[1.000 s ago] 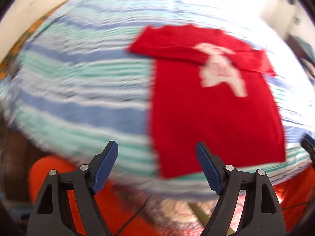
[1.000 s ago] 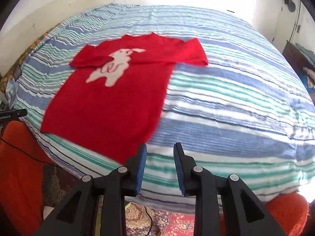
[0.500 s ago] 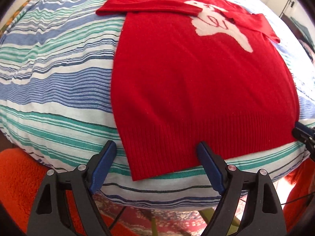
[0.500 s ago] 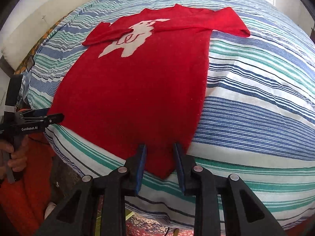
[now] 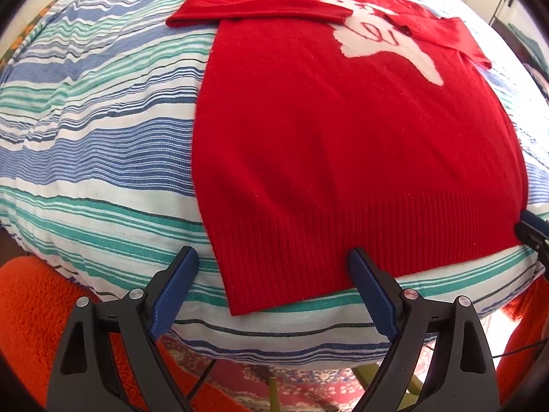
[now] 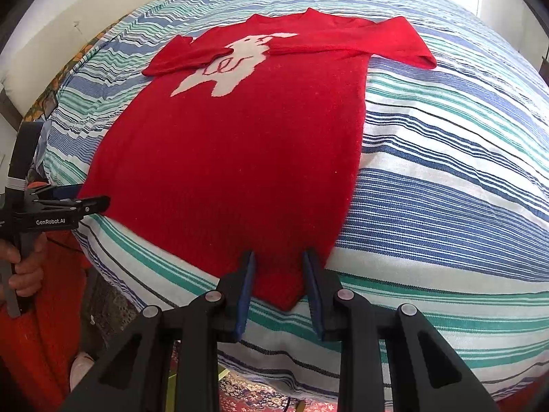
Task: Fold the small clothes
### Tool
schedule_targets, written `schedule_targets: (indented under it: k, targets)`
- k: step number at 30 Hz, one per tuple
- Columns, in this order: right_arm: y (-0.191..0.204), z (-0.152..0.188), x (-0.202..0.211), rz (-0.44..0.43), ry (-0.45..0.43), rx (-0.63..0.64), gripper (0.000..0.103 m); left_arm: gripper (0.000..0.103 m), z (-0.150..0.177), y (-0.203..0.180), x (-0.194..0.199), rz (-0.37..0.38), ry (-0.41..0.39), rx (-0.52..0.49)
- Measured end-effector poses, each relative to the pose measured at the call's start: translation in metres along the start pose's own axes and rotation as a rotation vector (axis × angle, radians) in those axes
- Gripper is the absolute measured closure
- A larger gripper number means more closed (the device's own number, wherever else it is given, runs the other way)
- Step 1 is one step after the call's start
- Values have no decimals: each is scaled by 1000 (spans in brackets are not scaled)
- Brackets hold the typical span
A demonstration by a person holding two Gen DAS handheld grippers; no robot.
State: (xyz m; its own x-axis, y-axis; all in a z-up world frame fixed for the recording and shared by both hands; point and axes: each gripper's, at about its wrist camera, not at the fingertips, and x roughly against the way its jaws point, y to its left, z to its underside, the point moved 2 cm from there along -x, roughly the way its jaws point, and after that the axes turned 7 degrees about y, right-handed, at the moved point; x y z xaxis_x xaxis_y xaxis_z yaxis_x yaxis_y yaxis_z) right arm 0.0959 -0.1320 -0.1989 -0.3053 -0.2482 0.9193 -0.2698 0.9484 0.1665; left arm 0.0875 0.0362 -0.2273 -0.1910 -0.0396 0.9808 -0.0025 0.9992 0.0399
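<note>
A striped bed cover [image 5: 103,130] fills both views. A red sweater [image 5: 343,137] lies flat on it, long axis running from the hem at the lower frame to the neck at the top, both sleeves folded across the chest. The left gripper [image 5: 271,285] straddles the hem's lower-left corner; its jaws are opening, wide apart, pads clear of the cloth. The right gripper [image 6: 279,288] brackets the opposite hem corner, jaws narrow; pad contact cannot be confirmed. A white animal figure [image 6: 233,65] is partly covered by the sleeves.
</note>
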Motion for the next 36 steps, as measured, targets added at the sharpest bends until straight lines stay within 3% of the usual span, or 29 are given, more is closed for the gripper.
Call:
schedule_targets:
  k: [7, 8, 11, 14, 18, 21, 23, 26, 28, 31, 34, 35, 36]
  targets:
    - [0, 0, 3, -6, 11, -6, 74, 14, 9, 6, 21, 15, -13, 22]
    - [-1, 0, 7, -11, 25, -11, 74, 14, 11, 11, 32, 25, -38, 38]
    - [-9, 2, 35, 30, 26, -29, 55, 13, 15, 31, 69, 47, -145, 96]
    - [-24, -1, 77, 77, -33, -15, 55, 13, -2, 44, 86, 54, -209, 134]
    - [-28, -53, 114, 222, -81, 153, 55, 13, -35, 50, 74, 24, -263, 202]
    - [-13, -106, 118, 282, -135, 294, 55, 13, -35, 59, 54, 5, -264, 283]
    - [1, -140, 102, 283, -146, 376, 55, 13, -26, 63, 41, -6, -246, 290]
    - [13, -184, 47, 221, -90, 438, 55, 14, -20, 76, 28, -54, -185, 295]
    - [21, -200, 5, 211, -43, 480, 55, 14, -20, 87, 28, -23, -188, 341]
    - [32, -218, -62, 232, 15, 537, 55, 14, -24, 93, 25, -49, -181, 371]
    - [34, -232, -97, 222, -11, 535, 56, 14, -28, 93, 17, -47, -150, 380]
    - [28, -237, -98, 195, -33, 494, 70, 14, -29, 91, 16, -51, -145, 376]
    - [17, -245, -92, 170, -53, 426, 96, 14, -30, 90, 16, -58, -143, 369]
